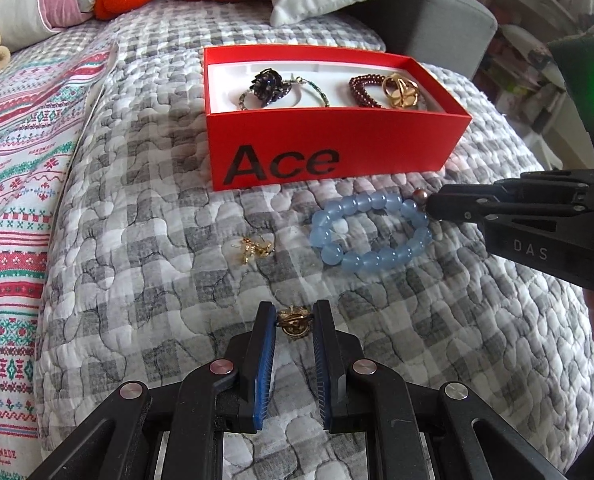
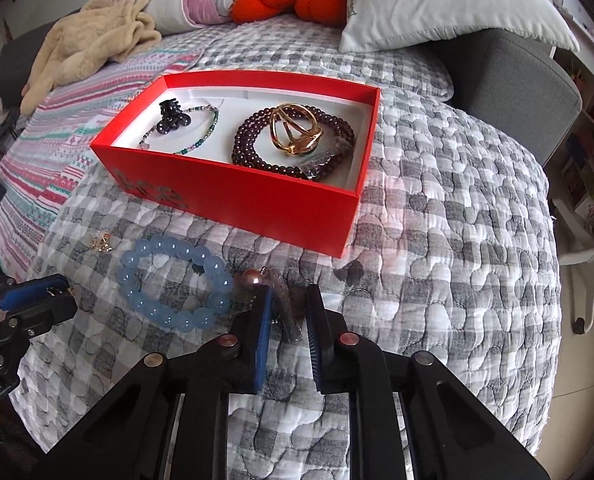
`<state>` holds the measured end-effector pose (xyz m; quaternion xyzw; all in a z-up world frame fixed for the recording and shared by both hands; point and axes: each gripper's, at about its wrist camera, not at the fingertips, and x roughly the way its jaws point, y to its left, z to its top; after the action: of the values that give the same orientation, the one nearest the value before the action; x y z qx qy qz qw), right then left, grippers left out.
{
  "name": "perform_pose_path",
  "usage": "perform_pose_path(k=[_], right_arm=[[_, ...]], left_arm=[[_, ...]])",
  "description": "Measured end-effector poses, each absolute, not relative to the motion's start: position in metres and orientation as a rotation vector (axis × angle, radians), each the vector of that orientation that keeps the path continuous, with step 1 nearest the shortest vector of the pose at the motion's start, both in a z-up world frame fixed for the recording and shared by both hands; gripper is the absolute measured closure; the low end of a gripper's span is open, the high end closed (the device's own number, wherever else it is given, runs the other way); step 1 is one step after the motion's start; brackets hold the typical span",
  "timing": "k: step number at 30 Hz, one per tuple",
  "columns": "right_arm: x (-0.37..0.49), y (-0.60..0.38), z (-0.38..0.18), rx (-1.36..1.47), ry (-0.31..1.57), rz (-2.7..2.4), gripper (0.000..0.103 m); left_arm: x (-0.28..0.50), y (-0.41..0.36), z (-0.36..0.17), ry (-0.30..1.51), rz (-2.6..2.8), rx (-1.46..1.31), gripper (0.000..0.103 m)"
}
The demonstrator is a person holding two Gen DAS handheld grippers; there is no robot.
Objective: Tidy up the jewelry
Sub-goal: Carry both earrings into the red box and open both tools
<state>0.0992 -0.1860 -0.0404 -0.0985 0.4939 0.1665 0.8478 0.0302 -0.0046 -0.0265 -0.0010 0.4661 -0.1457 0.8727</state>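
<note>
On the grey checked quilt of the bed (image 1: 145,240), the red box (image 1: 329,148) sits at about 12 o'clock from the left claw (image 1: 295,320), open-topped and printed "Ace" on its near wall. Inside it lie a dark hair clip (image 2: 173,118), a thin beaded bracelet (image 2: 201,132), a coiled dark red bead strand (image 2: 257,140) and a gold openwork piece (image 2: 295,130). The left claw points level along the quilt toward the box, its blue-padded fingers apart with a small gold earring (image 1: 294,320) between the tips; whether the pads touch it cannot be told. A second gold earring (image 1: 253,249) lies loose at 11 o'clock from that claw. The blue bead bracelet (image 1: 371,232) rests on the quilt at 1 o'clock, just in front of the box. The right claw (image 2: 289,308) reaches in low from 3 o'clock, its tips at the bracelet's edge beside a pinkish pearl (image 2: 253,280); its fingers stand apart around a small dark, part-clear item (image 2: 287,308) on the quilt.
</note>
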Motion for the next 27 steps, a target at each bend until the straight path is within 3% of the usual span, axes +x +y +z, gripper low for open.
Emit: perform_pose_path(k=[1,5,27], right_arm=[[0.099,-0.185,-0.041,-0.213,1.043,0.363,0.094],[0.100,-0.186,-0.039,-0.207,1.051,0.376,0.097],[0.083,-0.198,0.023,-0.037,0.925,0.445,0.098]], left_arm=[[0.031,-0.004,-0.027,0.974,-0.303,-0.003,0.090],[0.035,-0.002,-0.027,0.972,-0.294,-0.013,0.090],[0.060,0.003,0.017,0.832,-0.289,-0.123,0.090]])
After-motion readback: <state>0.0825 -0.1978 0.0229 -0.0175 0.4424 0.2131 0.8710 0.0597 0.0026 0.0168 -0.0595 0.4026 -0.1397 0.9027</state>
